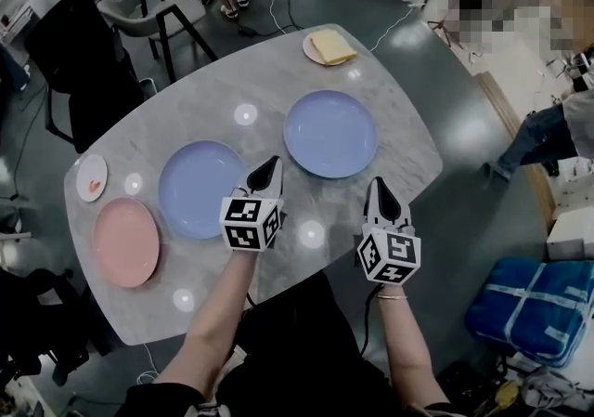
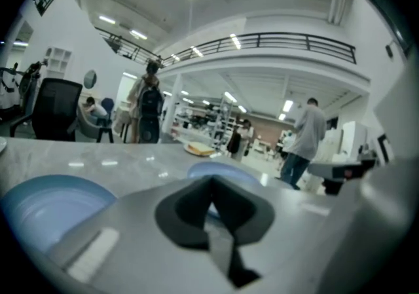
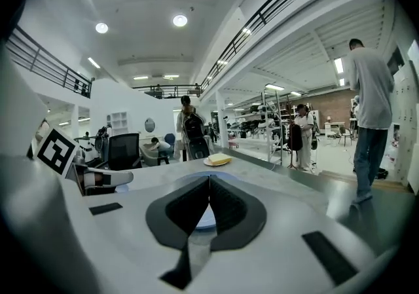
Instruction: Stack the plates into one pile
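Both are closed and empty: my left gripper (image 1: 270, 170) points between the left-hand blue plate (image 1: 199, 188) and the right-hand blue plate (image 1: 330, 133); my right gripper (image 1: 380, 188) sits right of both.

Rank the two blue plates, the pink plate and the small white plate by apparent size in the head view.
1. Left blue plate and right blue plate: they look alike, so unranked.
2. Pink plate: looks narrower, though it lies near the view's edge.
3. Small white plate: clearly smallest.
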### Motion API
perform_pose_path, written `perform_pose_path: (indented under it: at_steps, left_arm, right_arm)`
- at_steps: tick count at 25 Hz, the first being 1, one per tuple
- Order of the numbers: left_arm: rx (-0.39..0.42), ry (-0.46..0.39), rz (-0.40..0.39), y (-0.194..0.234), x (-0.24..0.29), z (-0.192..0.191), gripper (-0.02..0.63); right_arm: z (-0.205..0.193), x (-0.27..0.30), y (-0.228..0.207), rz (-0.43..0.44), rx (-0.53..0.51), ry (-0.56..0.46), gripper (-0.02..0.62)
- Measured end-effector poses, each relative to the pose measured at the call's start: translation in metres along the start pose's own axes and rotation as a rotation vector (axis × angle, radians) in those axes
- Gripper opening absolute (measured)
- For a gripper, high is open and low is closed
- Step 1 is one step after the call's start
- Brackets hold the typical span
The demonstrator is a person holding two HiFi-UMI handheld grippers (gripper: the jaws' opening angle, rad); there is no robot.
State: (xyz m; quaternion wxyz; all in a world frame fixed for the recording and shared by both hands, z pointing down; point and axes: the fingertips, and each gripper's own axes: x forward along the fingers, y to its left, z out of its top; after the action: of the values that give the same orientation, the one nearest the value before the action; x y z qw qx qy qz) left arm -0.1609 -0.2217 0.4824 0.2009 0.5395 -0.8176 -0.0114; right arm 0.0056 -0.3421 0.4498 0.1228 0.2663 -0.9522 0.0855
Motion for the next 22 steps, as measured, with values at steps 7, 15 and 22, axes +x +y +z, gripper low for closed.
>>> perform_pose_path:
  at_steps: [7,15,22]
  left_arm:
    - [-0.048,0.07,0.055,0.015,0.044,-0.019,0.044]
    - [-0.096,0.122,0.163,0.031,0.082,-0.039,0.147]
    - [-0.144,0.18,0.208,0.038,0.106,-0.053,0.164]
  right_arm:
    - [-0.006,0.049,-0.029,0.016,-0.014,0.05,0.006]
    - [-0.019,0.097,-0.056,0.031,-0.01,0.107,0.006]
    - [-0.031,0.112,-0.077,0.02,0.0,0.15,0.006]
